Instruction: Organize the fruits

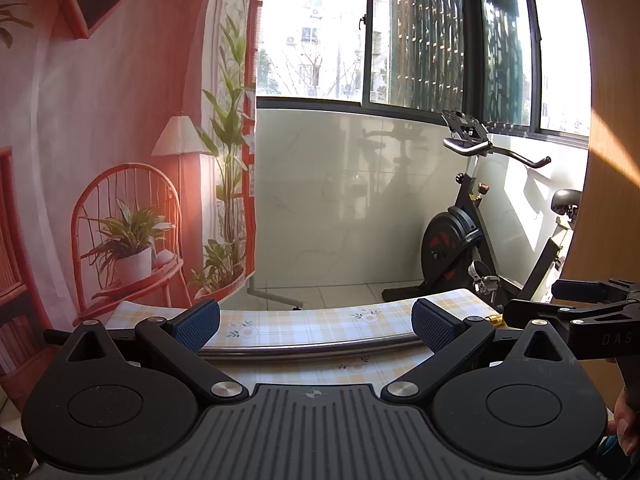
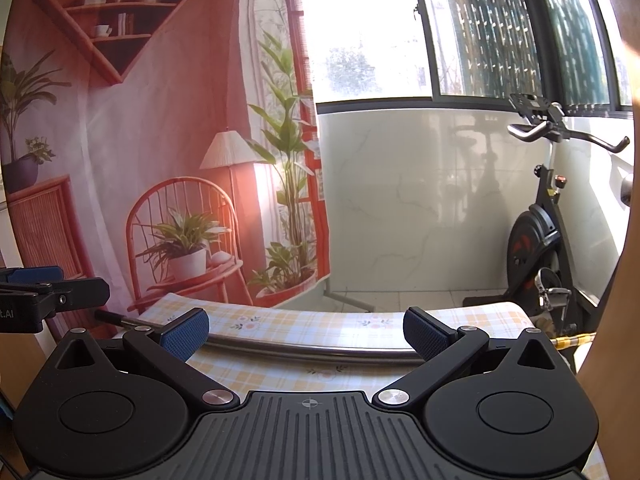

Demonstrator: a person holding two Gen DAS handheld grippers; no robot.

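Two grippers up, both spread wide with nothing between the pads. We see the left gripper over the near part of the table, blue pads well apart. Right gripper is the same: released, level, aimed across the checked tablecloth. Each shows in the other's view: the right one sits at the right edge of the left camera, the left one at the left edge of the right camera, so we hold them side by side.

A steel rim curves across the table just past the fingertips in both views; we cannot tell what it belongs to or what is in it. No fruit is visible in either view, so we cannot tell where it lies.

Behind the table: printed backdrop, window, exercise bike. A hand shows at the lower right of the left view.
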